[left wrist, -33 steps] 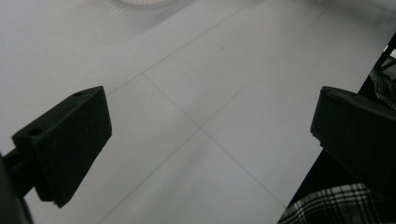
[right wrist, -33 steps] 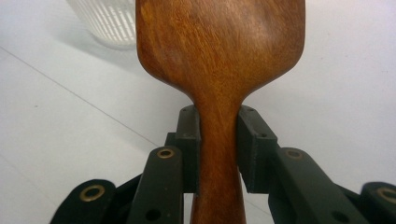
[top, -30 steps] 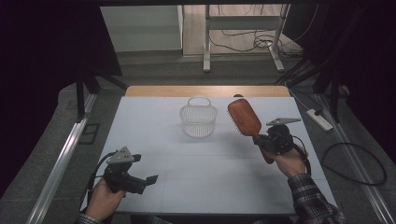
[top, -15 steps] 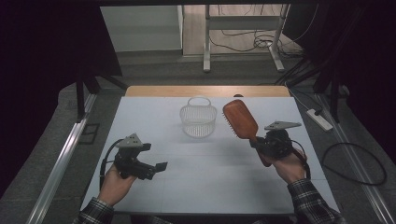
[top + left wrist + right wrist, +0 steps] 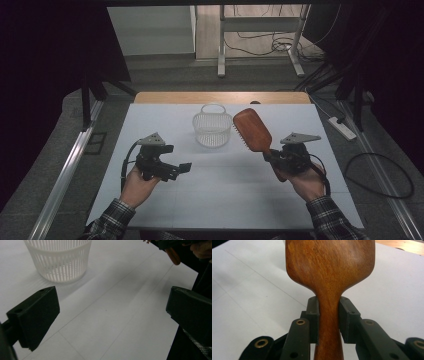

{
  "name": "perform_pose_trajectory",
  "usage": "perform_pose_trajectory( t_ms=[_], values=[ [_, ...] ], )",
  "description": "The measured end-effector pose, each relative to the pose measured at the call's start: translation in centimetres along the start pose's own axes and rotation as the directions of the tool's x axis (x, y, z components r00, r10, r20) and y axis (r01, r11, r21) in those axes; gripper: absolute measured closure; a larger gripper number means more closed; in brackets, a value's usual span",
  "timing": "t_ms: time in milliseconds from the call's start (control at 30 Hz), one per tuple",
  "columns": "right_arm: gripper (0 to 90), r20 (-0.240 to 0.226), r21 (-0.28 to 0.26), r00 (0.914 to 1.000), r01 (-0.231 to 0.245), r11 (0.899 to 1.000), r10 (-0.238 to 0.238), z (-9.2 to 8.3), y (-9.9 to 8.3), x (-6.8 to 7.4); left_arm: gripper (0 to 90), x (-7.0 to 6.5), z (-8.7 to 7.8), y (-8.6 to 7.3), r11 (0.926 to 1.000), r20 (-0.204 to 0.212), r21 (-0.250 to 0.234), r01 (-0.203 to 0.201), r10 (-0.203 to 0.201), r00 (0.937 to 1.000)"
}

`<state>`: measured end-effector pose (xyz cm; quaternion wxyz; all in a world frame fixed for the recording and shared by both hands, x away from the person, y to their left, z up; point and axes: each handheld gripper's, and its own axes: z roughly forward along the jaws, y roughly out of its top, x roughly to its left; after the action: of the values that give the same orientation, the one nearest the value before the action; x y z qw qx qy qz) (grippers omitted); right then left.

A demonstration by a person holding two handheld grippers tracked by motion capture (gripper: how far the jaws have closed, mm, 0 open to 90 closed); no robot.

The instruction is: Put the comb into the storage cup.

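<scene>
Brush: a reddish-brown wooden paddle hairbrush (image 5: 252, 129), head raised, bristles facing the basket, just right of it.
Right gripper (image 5: 329, 320): jaws clamped on the brush's handle neck.
Left gripper (image 5: 181, 169): jaws wide apart, holding nothing, nearer the person than the basket.
Basket: a white slatted plastic basket (image 5: 212, 129), upright on the white table (image 5: 225, 190).

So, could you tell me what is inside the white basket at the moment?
In the high view the white basket looks empty through its open top, though its floor is partly hidden by the slatted wall. The hairbrush is beside it, clamped in the right gripper.
</scene>
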<state>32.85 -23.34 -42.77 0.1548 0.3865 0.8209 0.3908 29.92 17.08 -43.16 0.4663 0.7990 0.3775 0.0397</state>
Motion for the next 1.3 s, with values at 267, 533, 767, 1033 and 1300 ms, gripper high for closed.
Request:
perform_pose_trajectory(
  t_ms=[267, 533, 767, 1033, 1300],
  values=[
    [72.1, -0.031, -0.014, 0.9993, 0.020, 1.000, -0.020, 0.0, 0.1, 1.3, 0.0, 0.4, 1.1, 1.3, 1.0000, 0.046, -0.003, 0.003, -0.003, 0.9989],
    [72.1, -0.057, -0.031, 0.9973, 0.045, 0.998, -0.047, 0.1, 0.2, 2.4, 0.0, 0.4, 2.2, 2.6, 0.9993, 0.100, -0.023, 0.029, -0.026, 0.9947],
    [72.1, -0.082, -0.045, 0.9946, 0.060, 0.997, -0.064, 0.3, 0.3, 3.4, 0.0, 0.1, 3.4, 3.6, 0.9995, 0.131, -0.001, 0.031, -0.030, 0.9910],
    [72.1, -0.112, -0.056, 0.9897, 0.083, 0.995, -0.088, 0.7, 0.5, 4.8, 0.0, 0.0, 4.6, 4.6, 0.9994, 0.168, 0.006, 0.033, -0.034, 0.9852],
    [72.0, -0.142, -0.067, 0.9851, 0.088, 0.994, -0.097, 1.0, 0.6, 5.7, 0.0, -0.1, 5.6, 5.2, 0.9987, 0.200, 0.007, 0.051, -0.051, 0.9785]
  ],
)
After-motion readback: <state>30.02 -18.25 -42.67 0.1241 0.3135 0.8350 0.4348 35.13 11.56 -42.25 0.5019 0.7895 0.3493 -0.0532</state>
